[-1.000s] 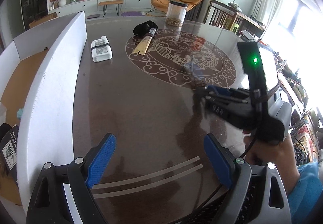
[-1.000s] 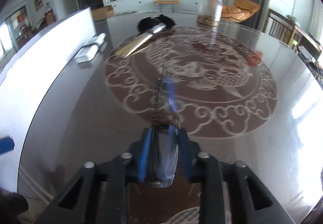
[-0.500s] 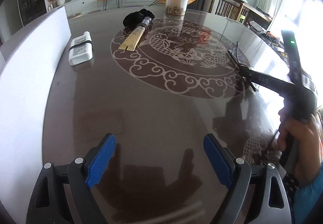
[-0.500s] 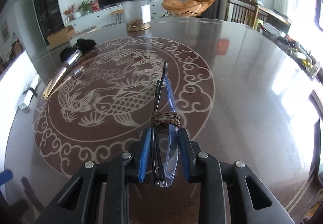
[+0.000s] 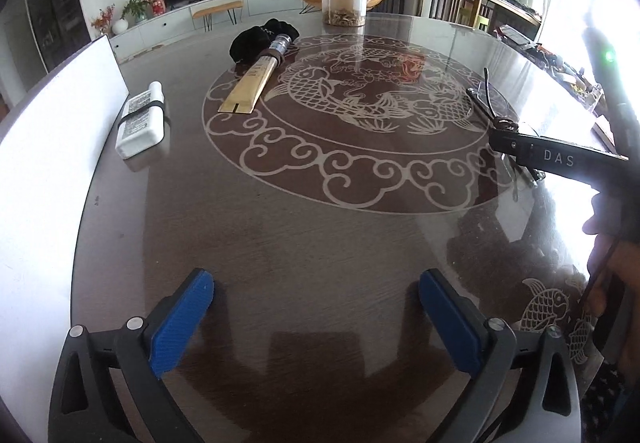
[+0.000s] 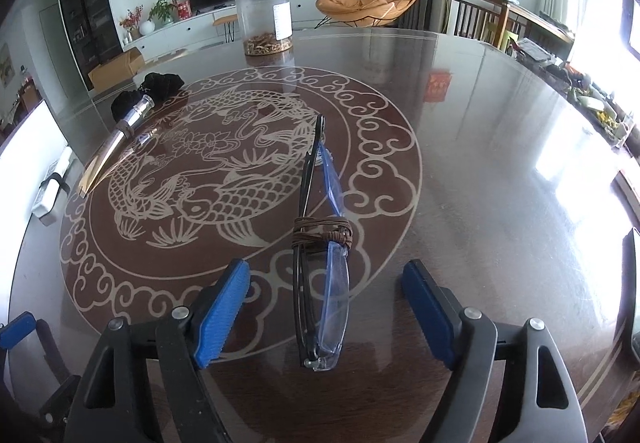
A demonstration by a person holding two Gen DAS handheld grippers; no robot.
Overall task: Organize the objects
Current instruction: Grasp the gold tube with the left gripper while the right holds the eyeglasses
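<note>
Right gripper (image 6: 326, 307) gapes wide, folded glasses (image 6: 320, 271) lying on the table (image 6: 480, 147) between its pads, untouched. Left gripper (image 5: 316, 307) spread too, gripping nothing.

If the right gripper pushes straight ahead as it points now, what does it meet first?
The folded glasses lying between the open jaws of the right gripper; it would likely push them along the table. Height above the table is unclear.
</note>
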